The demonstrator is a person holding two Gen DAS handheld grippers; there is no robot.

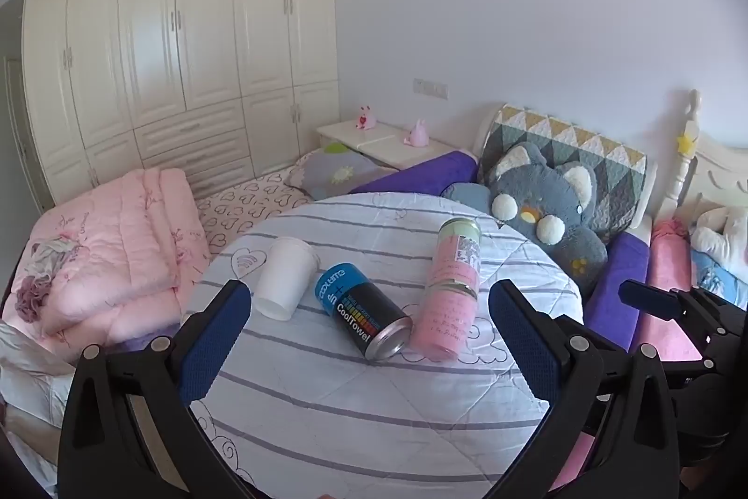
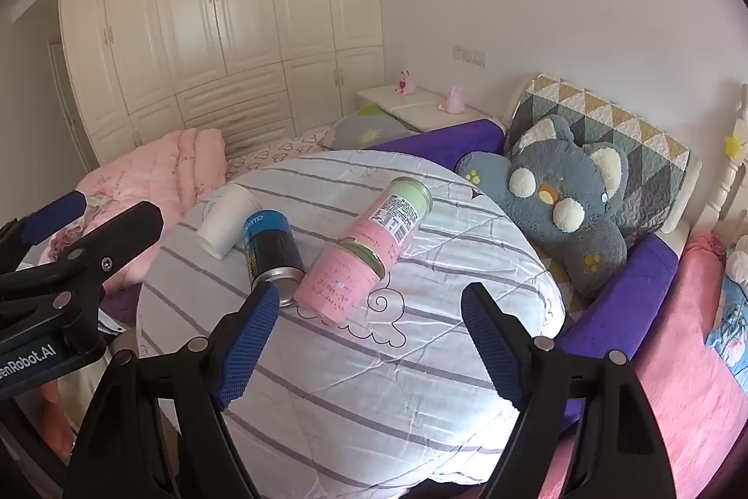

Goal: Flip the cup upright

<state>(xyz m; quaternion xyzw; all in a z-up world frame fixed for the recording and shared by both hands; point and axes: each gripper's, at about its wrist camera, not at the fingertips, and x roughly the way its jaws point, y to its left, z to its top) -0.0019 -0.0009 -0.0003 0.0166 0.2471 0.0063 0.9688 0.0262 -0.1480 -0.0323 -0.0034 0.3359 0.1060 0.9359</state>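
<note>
Both claws hover wide open over the striped quilt [image 1: 350, 415], nothing held in either. The left claw [image 1: 369, 316] frames the row of containers: the white cup [image 1: 284, 277] lies on its side just ahead of the left blue pad, rim pointing away toward the wardrobe, base nearest the camera. Beside it, touching, lies the black-and-blue can [image 1: 362, 316], and right of that the pink bottle [image 1: 451, 288], also lying down. From the right claw [image 2: 369, 319], the white cup [image 2: 224, 225] sits far left, well apart from it; the pink bottle [image 2: 364, 251] lies straight ahead. The grey plush toy [image 2: 556, 199] leans against the headboard.
</note>
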